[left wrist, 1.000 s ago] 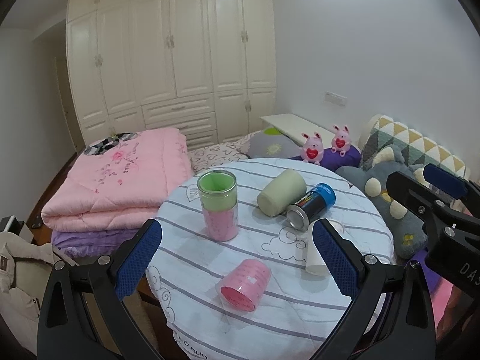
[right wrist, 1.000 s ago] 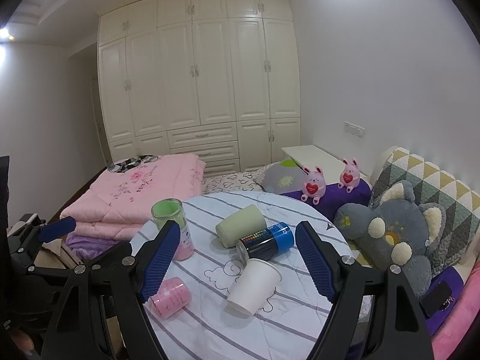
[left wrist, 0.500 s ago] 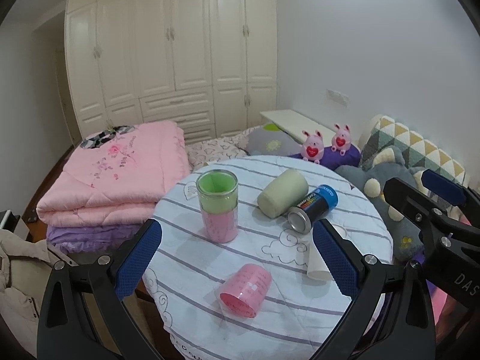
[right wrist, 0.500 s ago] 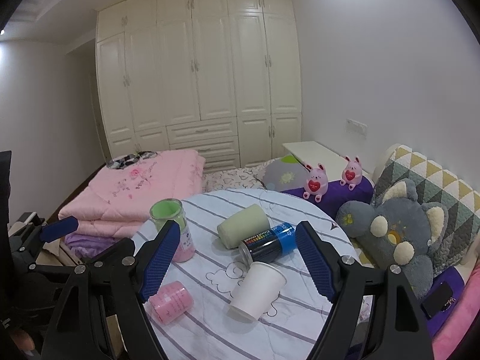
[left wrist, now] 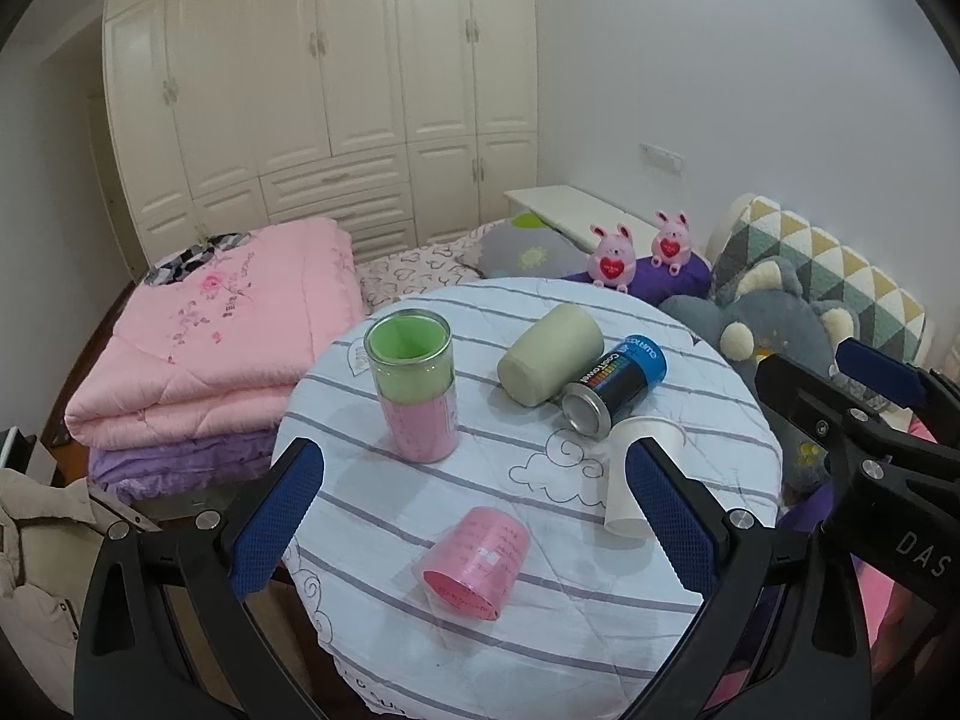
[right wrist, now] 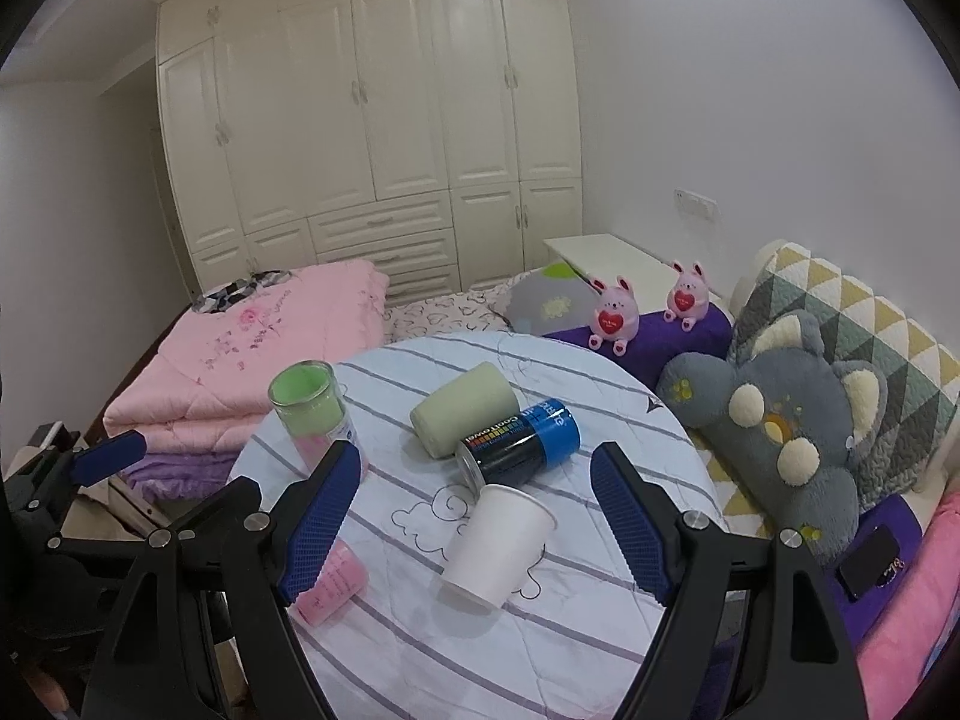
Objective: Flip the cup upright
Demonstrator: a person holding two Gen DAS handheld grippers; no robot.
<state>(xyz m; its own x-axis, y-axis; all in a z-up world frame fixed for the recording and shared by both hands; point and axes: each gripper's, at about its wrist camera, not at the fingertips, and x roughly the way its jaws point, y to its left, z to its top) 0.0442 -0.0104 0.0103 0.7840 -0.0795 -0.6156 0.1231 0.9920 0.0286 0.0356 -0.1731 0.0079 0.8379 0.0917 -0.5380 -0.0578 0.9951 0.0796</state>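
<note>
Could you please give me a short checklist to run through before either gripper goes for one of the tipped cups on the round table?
1. Left gripper open and empty: ok, jaws spread wide.
2. Right gripper open and empty: ok, jaws spread wide.
3. Small pink plastic cup lies on its side, needs flipping: ok, mouth faces the left camera.
4. White paper cup lies on its side between the right fingers' line of sight: ok, free to approach.
5. White paper cup apart from the black and blue can: cannot tell, they look touching or nearly so.
6. Tall green and pink tumbler already upright: ok.
</note>
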